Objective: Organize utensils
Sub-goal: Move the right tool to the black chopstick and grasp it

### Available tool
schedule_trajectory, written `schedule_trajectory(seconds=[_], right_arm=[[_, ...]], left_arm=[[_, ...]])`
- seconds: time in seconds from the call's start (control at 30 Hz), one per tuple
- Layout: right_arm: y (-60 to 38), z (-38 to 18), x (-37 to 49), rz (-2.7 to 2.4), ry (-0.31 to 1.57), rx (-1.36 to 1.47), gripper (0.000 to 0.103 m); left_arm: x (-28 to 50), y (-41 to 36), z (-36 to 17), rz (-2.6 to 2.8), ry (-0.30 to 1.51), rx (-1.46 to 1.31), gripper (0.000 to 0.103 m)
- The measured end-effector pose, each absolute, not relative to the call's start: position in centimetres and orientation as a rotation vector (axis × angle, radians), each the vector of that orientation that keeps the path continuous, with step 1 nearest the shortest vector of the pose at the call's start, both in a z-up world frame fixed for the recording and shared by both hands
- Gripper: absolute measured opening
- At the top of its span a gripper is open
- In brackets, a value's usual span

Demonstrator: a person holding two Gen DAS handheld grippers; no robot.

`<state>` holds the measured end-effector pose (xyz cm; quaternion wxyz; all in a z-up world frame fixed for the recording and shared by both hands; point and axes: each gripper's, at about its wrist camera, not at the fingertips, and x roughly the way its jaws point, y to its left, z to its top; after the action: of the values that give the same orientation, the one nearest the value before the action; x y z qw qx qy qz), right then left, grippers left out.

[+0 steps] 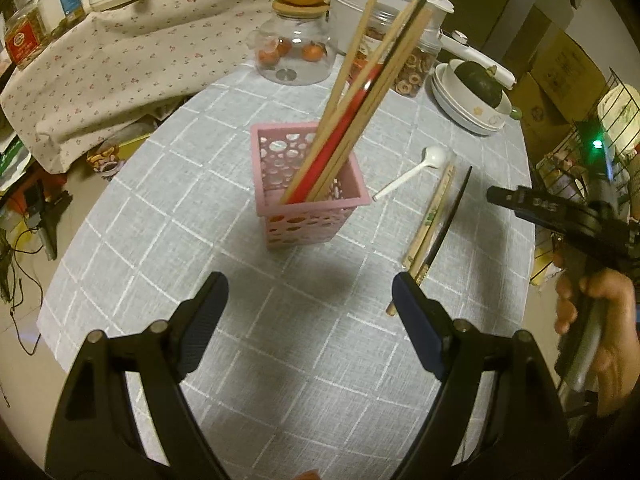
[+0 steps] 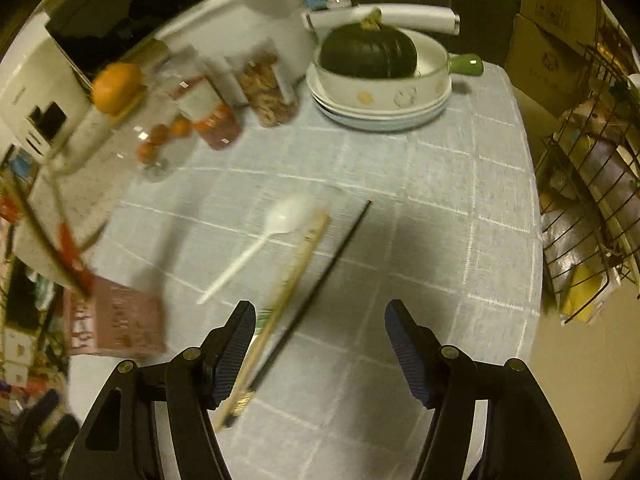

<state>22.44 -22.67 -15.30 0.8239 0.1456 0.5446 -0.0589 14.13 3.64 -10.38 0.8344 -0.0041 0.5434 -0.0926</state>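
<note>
A pink perforated holder (image 1: 312, 216) stands mid-table with several wooden chopsticks and a red one (image 1: 340, 136) leaning in it. To its right on the checked cloth lie a white plastic spoon (image 1: 412, 176), a pair of wooden chopsticks (image 1: 430, 220) and a black chopstick (image 1: 448, 224). My left gripper (image 1: 309, 280) hangs open above bare cloth in front of the holder. My right gripper (image 2: 319, 305) is open over the near ends of the wooden chopsticks (image 2: 292, 272) and black chopstick (image 2: 332, 268), which pass by its left finger. The spoon (image 2: 256, 244) lies further left, and the blurred holder (image 2: 116, 328) beyond it.
At the back stand a glass jar (image 1: 296, 52) topped by an orange, a jar of dried rings (image 1: 404, 68), a white pot (image 2: 256, 12) and stacked plates (image 2: 380, 116) carrying a bowl with a green squash. A wire rack (image 2: 592, 216) is past the table's right edge. A hand (image 1: 608, 320) grips the right tool.
</note>
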Motion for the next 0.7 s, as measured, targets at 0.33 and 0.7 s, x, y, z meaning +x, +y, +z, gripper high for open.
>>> schedule_trajectory(seconds=[0.33, 0.7], right_arm=[[-22.8, -19.3, 25.0, -0.119, 1.221, 0.365, 0.040], [-22.1, -20.9, 26.2, -0.170, 1.224, 0.328, 0.018]], left_arm=[[14.1, 3.2, -10.5, -0.210, 1.165, -0.026, 0.084], [13.8, 2.2, -10.7, -0.226, 1.163, -0.004, 0.084]])
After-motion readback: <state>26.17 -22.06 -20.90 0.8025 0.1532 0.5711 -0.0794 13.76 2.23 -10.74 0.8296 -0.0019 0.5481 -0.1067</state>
